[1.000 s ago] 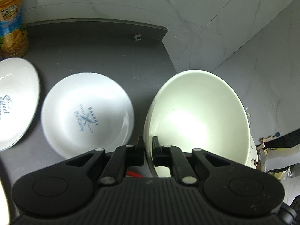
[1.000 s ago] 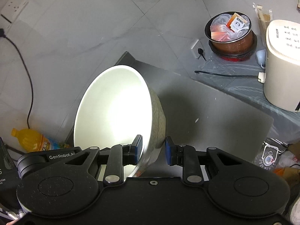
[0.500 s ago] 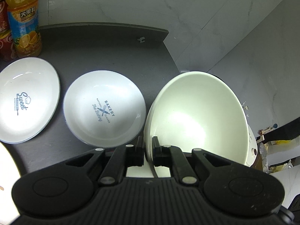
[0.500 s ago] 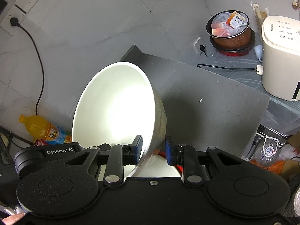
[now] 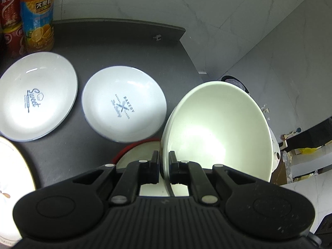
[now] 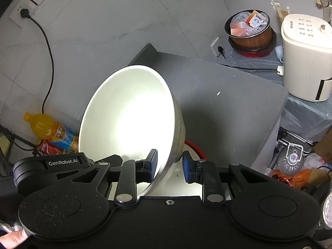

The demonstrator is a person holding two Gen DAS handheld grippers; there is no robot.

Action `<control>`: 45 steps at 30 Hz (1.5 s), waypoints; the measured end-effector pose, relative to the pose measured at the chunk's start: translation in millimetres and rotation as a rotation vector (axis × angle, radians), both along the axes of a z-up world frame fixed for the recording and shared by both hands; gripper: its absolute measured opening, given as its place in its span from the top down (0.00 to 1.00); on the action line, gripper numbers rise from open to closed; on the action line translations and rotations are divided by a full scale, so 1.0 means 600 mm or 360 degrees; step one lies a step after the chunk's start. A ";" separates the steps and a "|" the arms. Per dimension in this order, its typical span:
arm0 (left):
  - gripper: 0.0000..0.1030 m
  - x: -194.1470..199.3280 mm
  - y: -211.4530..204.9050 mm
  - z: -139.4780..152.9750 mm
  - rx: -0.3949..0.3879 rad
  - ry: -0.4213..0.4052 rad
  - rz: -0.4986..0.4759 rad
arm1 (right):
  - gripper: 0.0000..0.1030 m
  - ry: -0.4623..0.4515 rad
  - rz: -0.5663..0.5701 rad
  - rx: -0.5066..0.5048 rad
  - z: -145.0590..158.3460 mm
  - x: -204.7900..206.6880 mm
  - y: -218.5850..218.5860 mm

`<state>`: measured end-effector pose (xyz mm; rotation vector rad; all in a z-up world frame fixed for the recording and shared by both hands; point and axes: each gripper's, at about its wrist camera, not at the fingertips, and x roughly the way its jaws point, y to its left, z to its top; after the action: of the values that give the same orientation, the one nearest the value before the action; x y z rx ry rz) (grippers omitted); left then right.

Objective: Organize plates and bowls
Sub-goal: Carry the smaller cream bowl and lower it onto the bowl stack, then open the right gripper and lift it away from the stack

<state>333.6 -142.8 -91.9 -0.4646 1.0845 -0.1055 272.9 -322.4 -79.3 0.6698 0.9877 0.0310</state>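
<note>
A large white bowl (image 5: 217,130) hangs tilted above the dark table (image 5: 116,47). My left gripper (image 5: 164,159) is shut on its near rim. In the right wrist view the same bowl (image 6: 128,118) has its wall between the pads of my right gripper (image 6: 170,161), which is shut on it. A red-rimmed white dish (image 5: 134,157) lies on the table just under the bowl, and its red rim (image 6: 197,147) shows in the right wrist view too. A white "Bakery" plate (image 5: 124,108) and a white "Sweet" plate (image 5: 37,97) lie to the left.
An orange juice bottle (image 5: 37,14) and red cans (image 5: 10,20) stand at the table's back left. A patterned plate (image 5: 12,186) is at the near left edge. A white appliance (image 6: 307,58) and a pot of packets (image 6: 251,29) stand beyond the table's right side.
Both grippers have carried the bowl sideways over the table. The two printed plates have slid rightward in the left wrist view, the bottle and cans came into sight, and the red-rimmed dish has appeared beneath the bowl.
</note>
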 end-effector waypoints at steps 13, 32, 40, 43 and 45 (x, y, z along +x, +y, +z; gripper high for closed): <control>0.93 -0.039 0.027 -0.028 0.0009 0.0116 -0.0017 | 0.75 0.0098 0.0044 -0.0021 -0.015 -0.034 0.027; 0.92 -0.052 0.046 -0.054 0.0023 0.0217 0.0012 | 0.70 0.0213 0.0096 -0.0078 -0.033 -0.029 0.043; 0.90 -0.052 0.044 -0.045 0.0077 0.0230 0.0005 | 0.59 0.0215 0.0111 -0.0148 -0.014 -0.031 0.044; 0.90 -0.053 0.048 -0.046 0.0055 0.0226 0.0002 | 0.58 0.0169 0.0122 -0.0158 -0.002 -0.036 0.043; 0.90 -0.054 0.049 -0.043 0.0051 0.0225 -0.0004 | 0.58 0.0155 0.0117 -0.0179 0.003 -0.038 0.043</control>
<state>301.2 -113.4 -117.8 -0.4471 1.2237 -0.0581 250.1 -296.4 -77.6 0.5356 1.0991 0.0074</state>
